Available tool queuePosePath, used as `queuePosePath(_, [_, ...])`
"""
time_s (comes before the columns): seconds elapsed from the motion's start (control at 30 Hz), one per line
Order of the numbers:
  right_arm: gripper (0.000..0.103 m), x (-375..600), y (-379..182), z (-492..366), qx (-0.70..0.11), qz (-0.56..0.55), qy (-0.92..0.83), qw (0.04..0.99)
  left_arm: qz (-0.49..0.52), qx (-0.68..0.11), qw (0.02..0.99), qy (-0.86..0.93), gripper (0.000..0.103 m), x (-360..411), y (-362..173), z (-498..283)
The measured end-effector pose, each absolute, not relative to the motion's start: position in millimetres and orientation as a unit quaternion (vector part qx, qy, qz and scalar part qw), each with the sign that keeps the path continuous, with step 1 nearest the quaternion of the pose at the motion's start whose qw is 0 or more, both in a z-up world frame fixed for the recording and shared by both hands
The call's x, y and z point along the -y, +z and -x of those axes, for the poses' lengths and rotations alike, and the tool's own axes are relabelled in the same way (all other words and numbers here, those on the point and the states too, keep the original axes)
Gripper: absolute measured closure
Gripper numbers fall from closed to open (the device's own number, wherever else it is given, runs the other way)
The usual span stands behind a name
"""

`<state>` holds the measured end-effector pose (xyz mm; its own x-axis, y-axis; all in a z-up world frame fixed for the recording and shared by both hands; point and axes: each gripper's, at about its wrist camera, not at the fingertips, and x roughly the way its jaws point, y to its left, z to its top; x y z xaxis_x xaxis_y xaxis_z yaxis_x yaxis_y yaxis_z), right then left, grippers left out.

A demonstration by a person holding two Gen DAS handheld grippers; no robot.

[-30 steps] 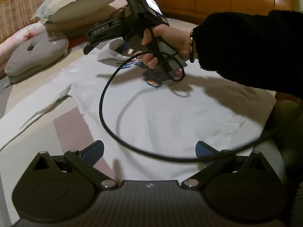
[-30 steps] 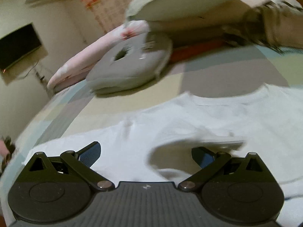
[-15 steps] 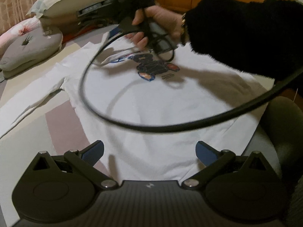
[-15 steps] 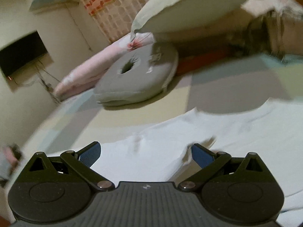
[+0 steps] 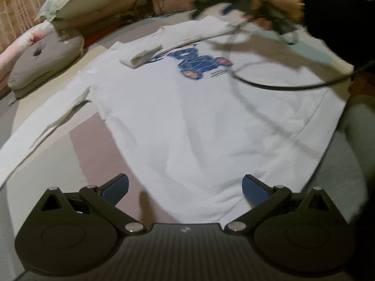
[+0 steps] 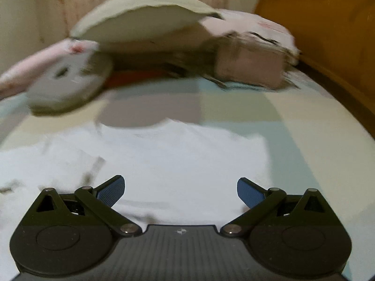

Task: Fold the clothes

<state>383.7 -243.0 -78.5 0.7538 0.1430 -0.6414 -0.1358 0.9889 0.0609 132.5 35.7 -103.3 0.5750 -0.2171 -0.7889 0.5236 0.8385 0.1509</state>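
White sweatshirt point(image 5: 187, 117) on the bed point(image 5: 77, 168), right sleeve point(image 5: 150, 55) folded in; left gripper point(image 5: 185, 187) and right gripper point(image 6: 180, 188) spread, empty; left sleeve point(image 5: 44, 126) seemingly next.

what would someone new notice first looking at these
A white long-sleeved shirt lies spread flat on the bed, its blue bear print on the chest. Beyond the collar, pillows pile against the headboard. The open left gripper hovers at the hem.
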Motion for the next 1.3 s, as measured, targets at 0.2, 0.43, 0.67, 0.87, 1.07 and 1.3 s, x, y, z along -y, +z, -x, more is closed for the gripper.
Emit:
queuePosePath(0.2, [0.0, 262, -108, -338, -0.354, -0.079, 0.048, 0.931, -0.24, -0.387, 0.875, -0.16, 0.001, -27, -88, -171])
queuePosePath(0.43, [0.0, 244, -125, -305, -0.338, -0.078, 0.033, 0.937, -0.275, -0.356, 0.882, -0.139, 0.001, 16, -64, -274])
queuePosePath(0.67, [0.0, 249, -114, -306, -0.326, -0.083, 0.059, 0.94, -0.229, -0.409, 0.872, -0.141, 0.001, 80, -74, -372])
queuePosePath(0.87, [0.0, 259, -109, -304, -0.321, -0.088, 0.047, 0.942, -0.165, -0.454, 0.872, -0.076, 0.001, 90, -97, -437])
queuePosePath(1.07, [0.0, 264, -108, -302, -0.325, -0.111, 0.058, 0.937, -0.153, -0.479, 0.864, -0.037, 0.001, 87, -119, -461])
queuePosePath(1.3, [0.0, 258, -108, -302, -0.322, -0.099, 0.06, 0.94, -0.158, -0.466, 0.871, 0.007, 0.001, 47, -105, -455])
